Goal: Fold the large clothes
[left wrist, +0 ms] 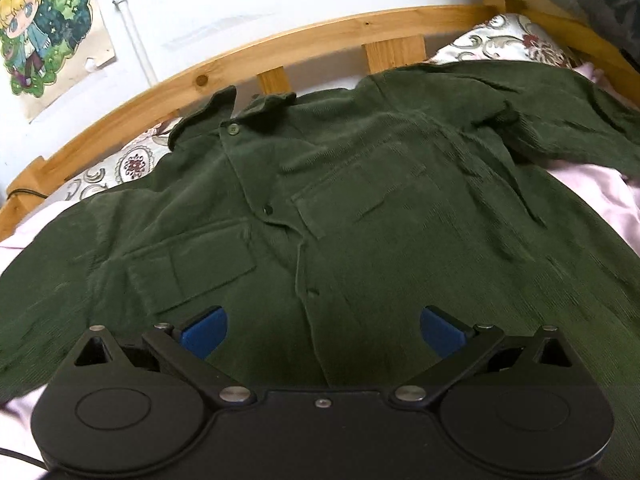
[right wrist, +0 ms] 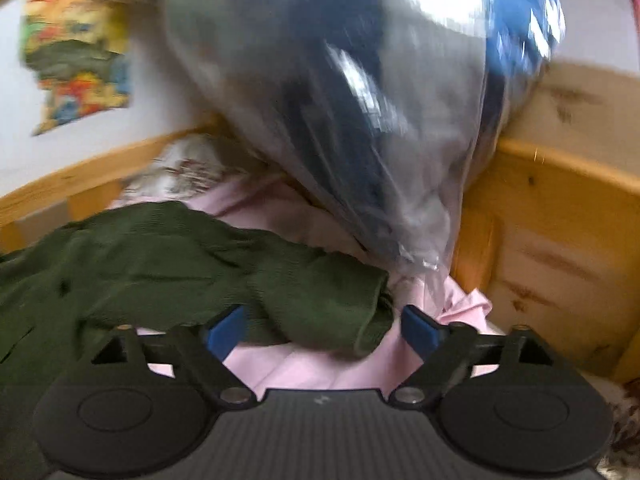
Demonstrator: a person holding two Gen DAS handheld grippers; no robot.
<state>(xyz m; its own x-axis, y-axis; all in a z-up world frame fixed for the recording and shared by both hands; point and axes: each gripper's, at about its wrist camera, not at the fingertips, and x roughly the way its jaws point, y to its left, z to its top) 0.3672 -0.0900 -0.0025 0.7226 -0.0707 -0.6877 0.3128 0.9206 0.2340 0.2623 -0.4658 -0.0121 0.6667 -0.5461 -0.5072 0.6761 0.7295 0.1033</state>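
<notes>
Left gripper [left wrist: 323, 330] is hanging tilted down over the lower front of the green corduroy shirt [left wrist: 360, 208], its blue pads [left wrist: 206, 334] standing wide apart with nothing pinched between them. Right gripper [right wrist: 323, 330] is angling down at the shirt's sleeve end [right wrist: 320, 300] – jaws apart, the cuff lying ahead between the pads but not pressed by them, as far as the blurred view shows.

Around it: a wooden bed frame [left wrist: 328, 30] is curving behind the collar, a patterned pillow [left wrist: 508, 42] is sitting at the far right corner, a cartoon poster [left wrist: 44, 28] is hanging on the white wall. In the right wrist view a clear plastic bag [right wrist: 340, 92] stuffed with dark and blue things is leaning over the corner, its bottom tip just beside the cuff – crowding that side. A wooden side board [right wrist: 560, 240] is closing off the right.

Shirt is lying face up on the pink sheet [left wrist: 592, 196], buttoned, collar toward the frame, two chest pockets showing, body mostly flat with light wrinkles. Its far sleeve is bunching and folding across toward the corner.
</notes>
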